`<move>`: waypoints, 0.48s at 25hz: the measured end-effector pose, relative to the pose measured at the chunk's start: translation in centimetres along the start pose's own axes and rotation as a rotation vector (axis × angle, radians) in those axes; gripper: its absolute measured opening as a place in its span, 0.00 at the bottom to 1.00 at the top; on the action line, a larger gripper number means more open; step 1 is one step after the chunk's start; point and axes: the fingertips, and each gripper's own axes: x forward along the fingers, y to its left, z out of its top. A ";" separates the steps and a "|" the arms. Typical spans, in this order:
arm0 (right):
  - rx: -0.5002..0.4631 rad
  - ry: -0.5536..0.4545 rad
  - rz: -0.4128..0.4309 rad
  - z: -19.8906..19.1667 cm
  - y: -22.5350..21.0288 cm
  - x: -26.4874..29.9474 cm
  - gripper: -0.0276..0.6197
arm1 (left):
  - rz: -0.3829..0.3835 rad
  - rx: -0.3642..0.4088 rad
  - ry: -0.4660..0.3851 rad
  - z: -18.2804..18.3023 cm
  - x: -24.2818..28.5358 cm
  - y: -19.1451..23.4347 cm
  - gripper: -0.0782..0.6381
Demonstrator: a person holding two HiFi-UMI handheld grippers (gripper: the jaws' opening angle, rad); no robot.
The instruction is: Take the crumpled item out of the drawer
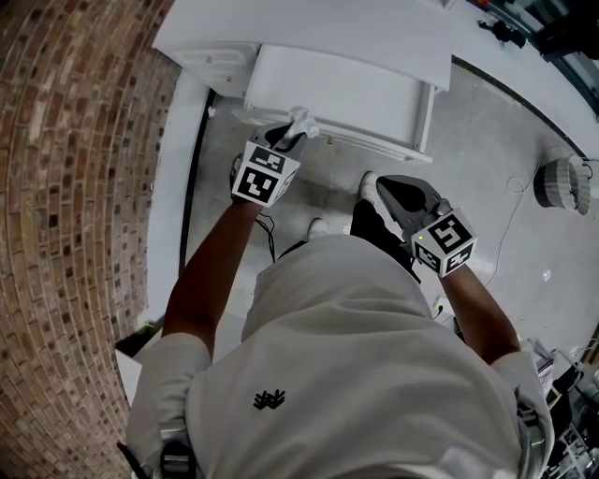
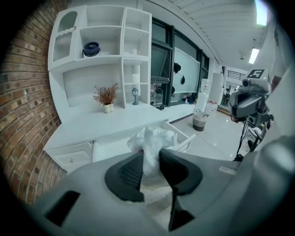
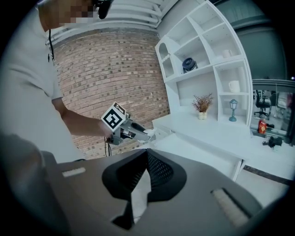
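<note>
My left gripper point(image 1: 292, 137) is shut on the crumpled item point(image 1: 302, 121), a white wad of paper or thin plastic. It hangs just above the front edge of the open white drawer point(image 1: 423, 116). In the left gripper view the wad point(image 2: 150, 138) bulges out past the two dark pads point(image 2: 130, 169), with the drawer's rim point(image 2: 183, 136) below and behind it. My right gripper point(image 1: 382, 184) is held lower, at the right, in front of the drawer, its fingertips point(image 3: 146, 152) meeting with nothing between them. The right gripper view also shows the left gripper point(image 3: 137, 134) holding the wad.
A brick wall point(image 1: 75, 187) runs along the left. The white desk top point(image 1: 309, 28) carries shelves with a potted plant point(image 2: 107, 106) and a small lamp point(image 2: 135, 96). A smaller shut drawer point(image 2: 73, 156) is at the left. A woven basket point(image 1: 560, 182) and a cable point(image 1: 510, 220) lie on the floor.
</note>
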 end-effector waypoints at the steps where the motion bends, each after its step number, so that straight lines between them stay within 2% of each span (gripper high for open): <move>1: -0.001 0.000 -0.004 -0.1 0.5 0.0 0.06 | -0.004 0.002 -0.006 -0.2 -0.6 -0.2 0.26; 12: -0.023 -0.015 -0.058 -1.0 4.8 -0.8 0.06 | -0.040 0.038 -0.061 -2.5 -7.0 -2.9 0.26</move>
